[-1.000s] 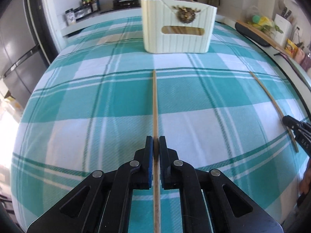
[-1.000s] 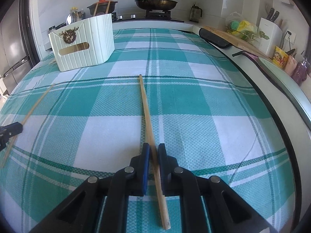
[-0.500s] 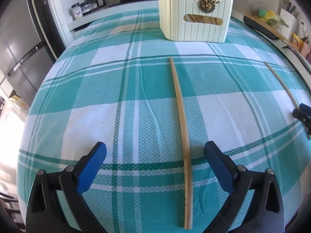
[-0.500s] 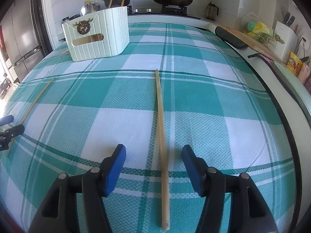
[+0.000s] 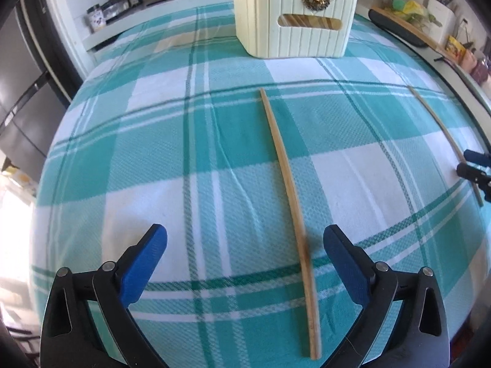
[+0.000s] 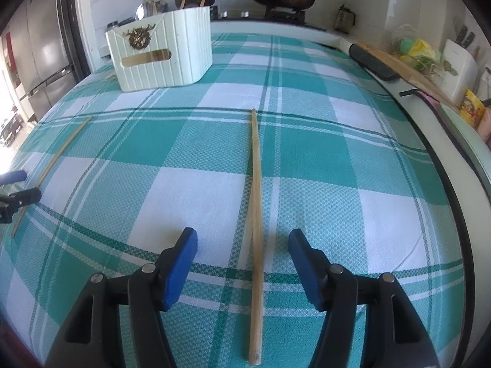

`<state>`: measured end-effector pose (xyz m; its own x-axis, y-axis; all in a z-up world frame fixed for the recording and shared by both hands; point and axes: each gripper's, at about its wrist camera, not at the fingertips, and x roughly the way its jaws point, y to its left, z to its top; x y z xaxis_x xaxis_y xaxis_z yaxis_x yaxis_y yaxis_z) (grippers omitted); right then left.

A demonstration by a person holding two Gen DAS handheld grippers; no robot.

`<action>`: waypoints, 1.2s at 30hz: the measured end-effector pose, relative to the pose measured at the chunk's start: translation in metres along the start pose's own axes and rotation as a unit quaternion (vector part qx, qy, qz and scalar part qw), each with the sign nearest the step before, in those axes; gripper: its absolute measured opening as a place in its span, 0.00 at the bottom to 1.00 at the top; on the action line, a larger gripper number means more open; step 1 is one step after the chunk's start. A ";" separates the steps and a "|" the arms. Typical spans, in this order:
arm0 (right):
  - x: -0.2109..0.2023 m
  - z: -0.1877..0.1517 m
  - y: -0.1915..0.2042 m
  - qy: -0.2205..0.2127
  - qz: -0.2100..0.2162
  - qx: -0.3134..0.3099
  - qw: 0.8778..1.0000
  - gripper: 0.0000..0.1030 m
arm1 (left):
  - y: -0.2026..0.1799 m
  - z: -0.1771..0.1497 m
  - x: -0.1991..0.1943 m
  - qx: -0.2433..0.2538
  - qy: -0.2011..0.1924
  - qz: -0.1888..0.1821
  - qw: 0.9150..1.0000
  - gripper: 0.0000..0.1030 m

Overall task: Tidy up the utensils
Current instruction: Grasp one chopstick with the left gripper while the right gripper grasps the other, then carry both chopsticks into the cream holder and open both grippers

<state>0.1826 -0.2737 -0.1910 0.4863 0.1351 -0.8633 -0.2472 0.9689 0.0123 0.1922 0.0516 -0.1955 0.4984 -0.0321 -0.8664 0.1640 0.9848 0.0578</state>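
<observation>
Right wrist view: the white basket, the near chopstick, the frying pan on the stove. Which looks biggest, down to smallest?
1. White basket: covers the most picture.
2. Near chopstick: longest of the three, but very thin; it lies closest to the camera, which stretches it.
3. Frying pan: looks smallest, though it sits farthest back, so its true size is unsure.

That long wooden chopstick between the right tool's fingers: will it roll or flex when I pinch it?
The long pale wooden chopstick looks thin and stiff, so probably little flex. It lies flat on the woven teal checked tablecloth, so it may be hard to get under. Likely very light; it may pivot if gripped near one end.
</observation>
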 end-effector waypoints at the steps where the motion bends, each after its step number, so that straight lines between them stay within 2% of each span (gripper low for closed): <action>1: 0.001 0.006 -0.004 0.015 0.008 -0.001 1.000 0.61 | 0.001 0.007 -0.002 0.009 -0.005 0.002 1.000 0.99; 4: 0.009 0.020 -0.010 0.042 0.012 -0.008 0.999 0.61 | 0.002 0.025 0.003 0.025 0.002 -0.019 0.999 0.98; 8: 0.020 0.038 0.000 0.044 0.002 -0.045 0.998 0.51 | -0.009 0.041 0.022 0.046 0.023 -0.018 0.999 0.83; 13: 0.039 0.073 0.008 0.045 0.006 -0.052 0.998 0.41 | -0.012 0.062 0.042 0.043 0.043 -0.033 0.998 0.82; 15: 0.049 0.090 0.004 0.041 0.007 -0.035 0.999 0.33 | -0.008 0.072 0.046 0.026 0.050 -0.049 0.997 0.69; 16: 0.054 0.099 0.002 0.042 0.002 -0.028 0.999 0.18 | -0.007 0.076 0.046 0.021 0.047 -0.045 0.998 0.51; 17: 0.058 0.107 0.000 0.040 -0.002 -0.021 0.999 0.07 | -0.008 0.080 0.046 0.021 0.044 -0.041 0.998 0.24; 18: 0.062 0.114 -0.003 0.043 0.003 -0.011 0.999 0.06 | -0.007 0.083 0.047 0.018 0.046 -0.043 0.998 0.08; 19: 0.065 0.119 -0.006 0.043 0.008 0.001 0.999 0.06 | -0.006 0.086 0.046 0.008 0.049 -0.048 0.998 0.05; 22: 0.058 0.129 -0.013 0.029 0.028 0.036 0.999 0.06 | 0.002 0.091 0.024 -0.020 0.012 -0.048 0.999 0.04; 26: 0.001 0.129 -0.010 -0.041 0.071 0.049 0.995 0.06 | 0.014 0.088 -0.033 -0.043 -0.064 -0.065 0.995 0.04; 31: -0.076 0.117 -0.003 -0.108 0.107 0.043 0.987 0.06 | 0.023 0.078 -0.099 -0.048 -0.137 -0.088 0.985 0.04; 36: -0.124 0.105 0.008 -0.159 0.111 0.028 0.981 0.06 | 0.023 0.075 -0.133 -0.049 -0.185 -0.110 0.975 0.04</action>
<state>0.2084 -0.2611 -0.0307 0.6638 0.3937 -0.6359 -0.3349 0.9167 0.2180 0.1938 0.0662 -0.0413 0.7371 -0.2854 -0.6126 0.2278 0.9583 -0.1724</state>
